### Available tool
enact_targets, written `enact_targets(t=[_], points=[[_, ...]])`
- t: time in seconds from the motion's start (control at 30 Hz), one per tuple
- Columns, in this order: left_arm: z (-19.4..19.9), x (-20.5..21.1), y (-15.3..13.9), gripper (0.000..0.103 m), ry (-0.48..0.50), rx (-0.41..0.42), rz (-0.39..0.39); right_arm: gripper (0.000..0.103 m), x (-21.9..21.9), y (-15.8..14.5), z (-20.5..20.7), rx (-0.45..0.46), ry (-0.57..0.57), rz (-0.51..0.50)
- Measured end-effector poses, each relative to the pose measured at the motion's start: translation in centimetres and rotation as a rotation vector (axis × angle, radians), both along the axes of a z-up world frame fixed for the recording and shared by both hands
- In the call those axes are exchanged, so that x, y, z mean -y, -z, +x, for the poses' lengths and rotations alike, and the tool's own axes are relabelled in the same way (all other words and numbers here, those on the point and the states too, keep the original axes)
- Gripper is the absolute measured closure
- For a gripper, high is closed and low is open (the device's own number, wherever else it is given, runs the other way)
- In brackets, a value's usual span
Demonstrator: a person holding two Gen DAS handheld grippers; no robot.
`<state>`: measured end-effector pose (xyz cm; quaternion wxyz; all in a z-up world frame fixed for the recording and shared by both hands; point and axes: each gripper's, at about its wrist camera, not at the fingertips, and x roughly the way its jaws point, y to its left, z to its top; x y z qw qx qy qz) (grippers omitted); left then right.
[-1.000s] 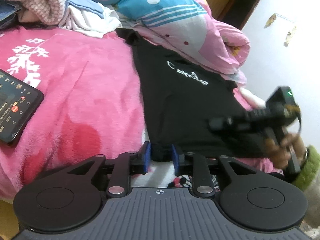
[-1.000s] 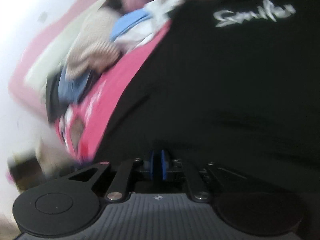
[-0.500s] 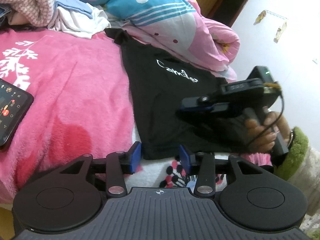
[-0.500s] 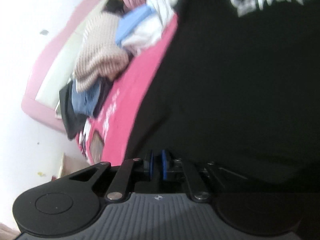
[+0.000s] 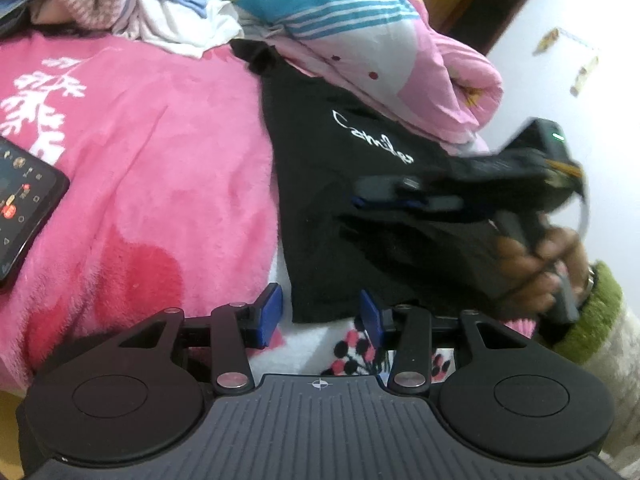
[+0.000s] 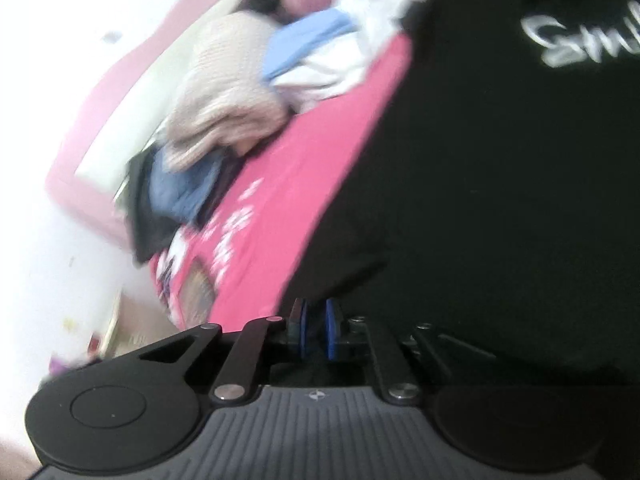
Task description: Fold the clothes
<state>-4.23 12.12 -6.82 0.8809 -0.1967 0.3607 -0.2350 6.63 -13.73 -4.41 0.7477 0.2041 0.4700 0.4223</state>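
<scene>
- Lying flat on the fluffy pink bed blanket with white leaf print (image 5: 132,152), the black T-shirt with white script lettering (image 5: 340,208) sits along the blanket's right side, its near hem just ahead of the left tongs (image 5: 318,316).
- Left tongs: blue pads spread apart, having just been opening; nothing is pinched, and the shirt's hem corner lies just beyond the gap.
- Right tongs (image 5: 384,200): seen from the left wrist, they reach over the shirt's middle, gripped by a hand (image 5: 536,264) in a green fuzzy cuff. From the right wrist view the blue pads (image 6: 306,330) stand nearly together with dark cloth draped between them, pinching a fold of the shirt.
- A dark phone with a lit screen (image 5: 24,204) rests on the blanket's left edge.
- A heap of mixed clothes (image 5: 160,12) and a pink-and-blue quilt (image 5: 360,28) lie at the far end of the bed.
</scene>
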Motion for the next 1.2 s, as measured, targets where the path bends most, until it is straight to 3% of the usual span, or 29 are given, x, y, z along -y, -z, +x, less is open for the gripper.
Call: enact_targets(t=[0.1, 0.2, 0.3, 0.37, 0.43, 0.53, 0.63, 0.7, 0.77, 0.83, 0.9, 1.0, 1.07, 1.1, 1.13, 1.17, 1.2], points=[[0.1, 0.0, 0.1, 0.061, -0.007, -0.005, -0.001, 0.092, -1.3, -0.5, -1.2, 0.032, -0.118, -0.05], [0.2, 0.1, 0.0, 0.07, -0.031, -0.022, 0.025, 0.093, -3.8, 0.9, 0.2, 0.024, -0.151, -0.101], [0.4, 0.0, 0.1, 0.089, -0.072, -0.045, 0.044, 0.096, -4.4, 1.4, 3.5, 0.049, -0.045, -0.087], [0.3, -0.3, 0.2, 0.091, -0.072, -0.04, 0.043, 0.095, -4.1, 0.6, 4.5, 0.089, 0.057, -0.087], [0.2, -0.4, 0.3, 0.092, -0.068, -0.024, 0.051, 0.093, -3.1, -0.5, 4.2, 0.137, 0.084, -0.092], [0.0, -0.3, 0.4, 0.092, -0.056, -0.001, 0.06, 0.092, -1.8, -1.6, 2.2, 0.15, -0.03, -0.087], [0.0, -0.5, 0.4, 0.093, -0.048, 0.004, 0.05, 0.089, -0.9, -0.8, 0.8, 0.094, -0.131, -0.112], [-0.1, -0.5, 0.3, 0.094, -0.047, 0.005, 0.051, 0.094, -1.2, 0.8, 2.1, 0.047, -0.072, -0.152], [0.0, -0.5, 0.3, 0.094, -0.049, -0.001, 0.05, 0.097, 0.0, 1.9, 4.5, 0.008, 0.078, -0.092], [0.0, -0.5, 0.3, 0.094, -0.052, -0.005, 0.05, 0.095, 2.0, 1.5, 6.0, 0.009, 0.237, -0.054], [0.2, -0.4, 0.3, 0.094, -0.054, -0.007, 0.05, 0.093, 3.5, 0.3, 5.7, 0.045, 0.29, -0.034], [0.1, -0.5, 0.4, 0.094, -0.057, 0.0, 0.047, 0.091, 4.5, -1.4, 2.4, 0.076, 0.16, 0.019], [0.1, -0.5, 0.4, 0.094, -0.054, -0.001, 0.046, 0.082, 4.3, -1.1, 0.0, 0.045, 0.022, 0.042], [0.2, -0.5, 0.4, 0.094, -0.053, -0.004, 0.045, 0.071, 4.2, -0.4, -0.7, 0.019, -0.021, 0.033], [0.2, -0.5, 0.4, 0.094, -0.051, -0.007, 0.045, 0.068, 4.1, 0.7, -1.0, -0.011, -0.038, 0.008], [0.3, -0.6, 0.3, 0.094, -0.051, -0.012, 0.045, 0.068, 4.1, 1.8, -1.3, -0.041, -0.055, -0.016], [0.4, -0.6, 0.3, 0.094, -0.052, -0.015, 0.046, 0.087, 4.4, 2.8, -0.9, -0.077, -0.033, -0.022]])
